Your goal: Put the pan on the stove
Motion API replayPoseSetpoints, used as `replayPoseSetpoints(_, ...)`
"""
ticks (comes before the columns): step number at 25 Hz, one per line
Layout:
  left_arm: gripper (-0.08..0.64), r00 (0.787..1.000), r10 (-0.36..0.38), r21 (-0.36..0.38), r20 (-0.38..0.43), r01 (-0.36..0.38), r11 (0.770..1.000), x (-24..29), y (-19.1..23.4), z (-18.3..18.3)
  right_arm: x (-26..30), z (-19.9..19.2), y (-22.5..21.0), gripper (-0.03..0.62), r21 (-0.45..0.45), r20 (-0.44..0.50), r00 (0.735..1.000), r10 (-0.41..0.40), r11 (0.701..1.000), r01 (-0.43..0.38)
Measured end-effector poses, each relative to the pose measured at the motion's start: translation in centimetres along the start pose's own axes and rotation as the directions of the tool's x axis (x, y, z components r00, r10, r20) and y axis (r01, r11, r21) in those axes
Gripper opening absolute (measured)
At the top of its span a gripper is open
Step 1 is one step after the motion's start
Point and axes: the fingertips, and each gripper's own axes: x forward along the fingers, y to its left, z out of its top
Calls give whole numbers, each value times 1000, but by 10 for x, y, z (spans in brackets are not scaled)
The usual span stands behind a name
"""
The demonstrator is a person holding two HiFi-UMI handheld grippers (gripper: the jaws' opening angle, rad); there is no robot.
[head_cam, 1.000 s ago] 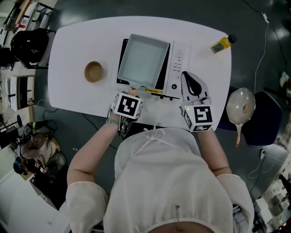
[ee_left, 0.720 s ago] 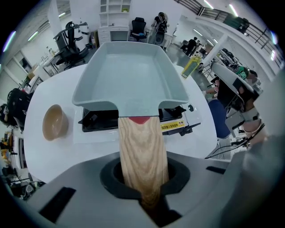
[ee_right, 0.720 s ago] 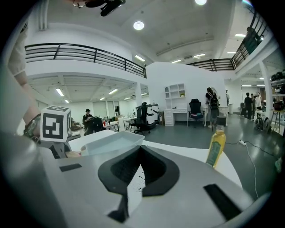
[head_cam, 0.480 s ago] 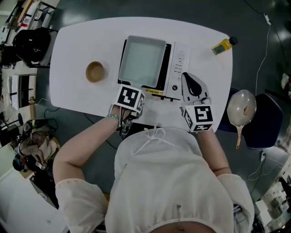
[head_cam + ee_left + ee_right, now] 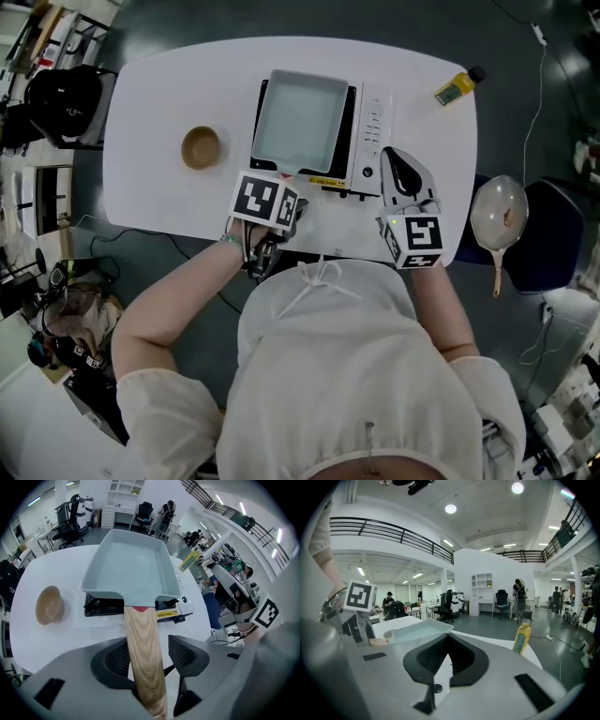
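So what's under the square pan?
The stove sits under the pan. Its black top peeks out along the pan's edges, and its white button panel shows beside it. The middle of the stove top is covered by the pan.

surface: white rounded table (image 5: 141, 103) | middle, toward near edge: white-and-black stove (image 5: 373, 127) | left of stove, well apart: brown bowl (image 5: 201, 147), upright | far right corner: yellow bottle (image 5: 457, 87), dark cap, standing near the edge
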Motion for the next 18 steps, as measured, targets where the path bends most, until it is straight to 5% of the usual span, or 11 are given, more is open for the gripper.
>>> replayPoseSetpoints(10, 245, 980, -42, 143, 193, 14, 990, -65, 0, 0, -40, 33, 61, 6, -41, 77, 991, -105, 993, 108)
replayPoseSetpoints(18, 57, 943, -48, 255, 329, -40, 966, -104, 5, -15, -78, 46, 105, 6, -77, 120, 978, -173, 980, 183)
